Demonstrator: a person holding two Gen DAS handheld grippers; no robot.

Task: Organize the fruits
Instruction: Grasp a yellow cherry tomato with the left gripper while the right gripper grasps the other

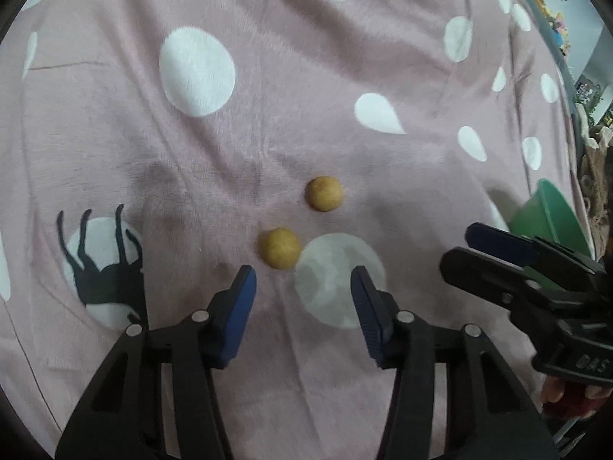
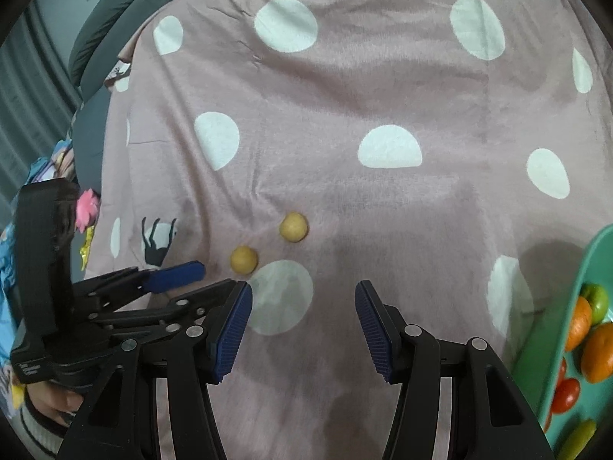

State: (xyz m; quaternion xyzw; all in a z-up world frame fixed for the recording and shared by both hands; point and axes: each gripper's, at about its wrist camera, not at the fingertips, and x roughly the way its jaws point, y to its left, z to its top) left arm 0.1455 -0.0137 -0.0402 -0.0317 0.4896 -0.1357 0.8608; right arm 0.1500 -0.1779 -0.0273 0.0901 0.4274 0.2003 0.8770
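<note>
Pink spotted blanket [image 1: 345,57] spread as work surface, two loose fruits on it, both claws above.

Near yellow fruit [image 1: 279,248] lies on the blanket just ahead of the left claw [image 1: 304,280], slightly off its left finger; far yellow fruit [image 1: 325,193] sits apart, further ahead. Left claw jaws spread, nothing between them. Right claw [image 2: 303,299] likewise spread and empty, both fruits ahead to its left. Green tray [image 2: 574,287] with oranges [image 2: 599,350], tomatoes and a green fruit lies at its right.
</note>
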